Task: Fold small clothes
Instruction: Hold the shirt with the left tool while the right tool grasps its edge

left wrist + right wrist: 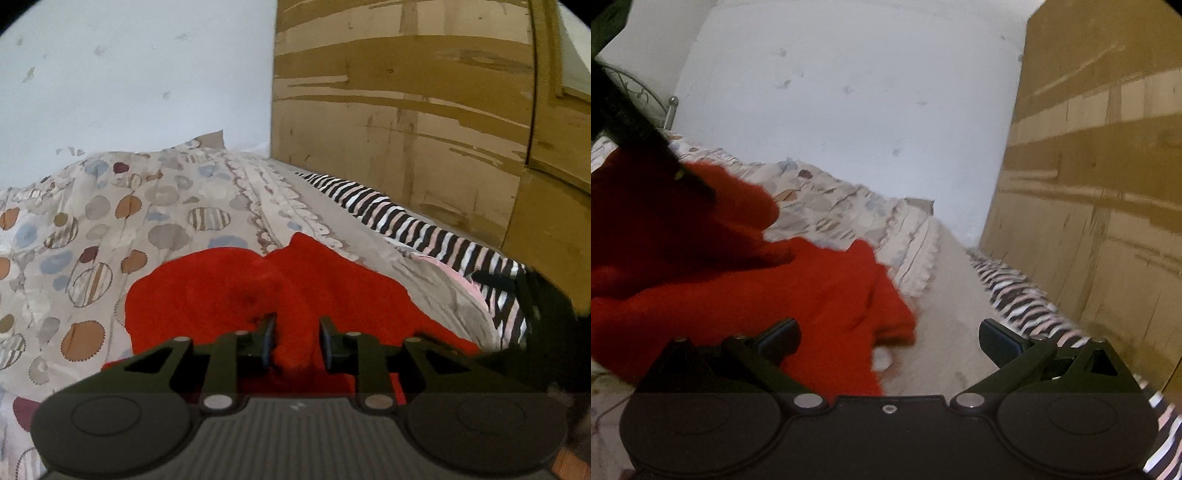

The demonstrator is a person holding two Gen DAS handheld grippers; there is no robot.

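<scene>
A red knitted garment [207, 291] lies crumpled on the patterned bedspread [110, 221]. My left gripper [297, 338] sits low over it with its jaws a little apart. A raised fold of the red cloth stands between them and touches the left pad [269, 338], while a thin gap shows at the right pad. In the right wrist view the garment [812, 295] spreads to the left, bunched up under the dark left gripper [646, 129]. My right gripper [890, 338] is open wide above the garment's near right edge, with nothing between its fingers.
A black, white and pink striped cloth [424, 229] lies along the bed's right side against a tall cardboard panel [406, 110]. A pale wall [129, 74] stands behind the bed. A metal bed frame [670, 107] shows at the far left.
</scene>
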